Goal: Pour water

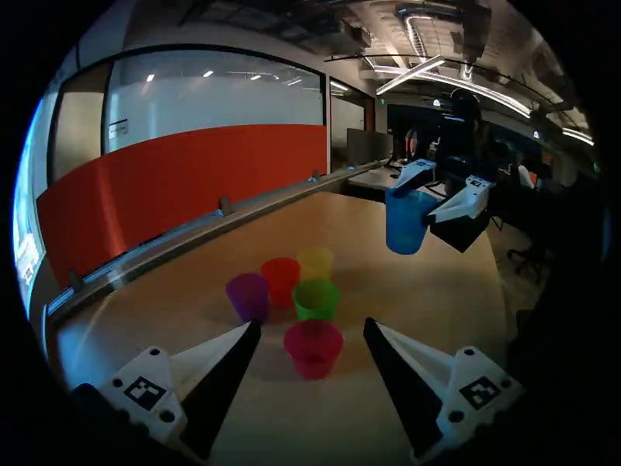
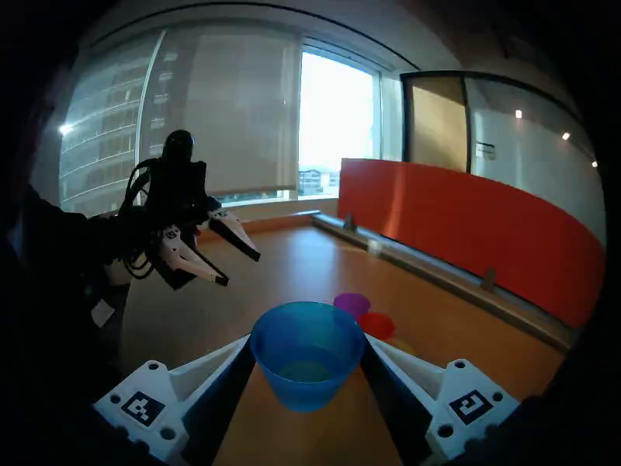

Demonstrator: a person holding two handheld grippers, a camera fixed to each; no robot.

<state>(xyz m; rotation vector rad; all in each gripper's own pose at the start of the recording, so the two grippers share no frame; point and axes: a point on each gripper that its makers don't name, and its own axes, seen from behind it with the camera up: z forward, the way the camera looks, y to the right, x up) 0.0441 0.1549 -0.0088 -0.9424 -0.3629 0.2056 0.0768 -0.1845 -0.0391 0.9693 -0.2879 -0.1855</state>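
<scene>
Water (image 2: 305, 371) seems to lie low in the blue cup (image 2: 307, 388), though it is hard to be sure. The right tongs (image 2: 307, 343) pinch this cup, one finger on each side, and hold it up in the air, well above the table (image 1: 435, 311). The cup is upright, likely so that nothing spills before it is in the right place. Five small cups stand close together on the table: a purple cup (image 1: 248, 295), a red cup (image 1: 279, 278), a yellow cup (image 1: 315, 262), a green cup (image 1: 316, 299) and a pink cup (image 1: 313, 351). Bunched like that, any one of them can be reached with a short move. The blue cup is off to the side of them and higher, not over any of them yet. The left tongs (image 1: 310, 325) are spread wide and hold nothing. They hover low with the pink cup just ahead, maybe ready to steady a cup. Pouring looks not yet begun. The blue cup will need to come over one small cup and tip slowly, or water may splash on the table.
</scene>
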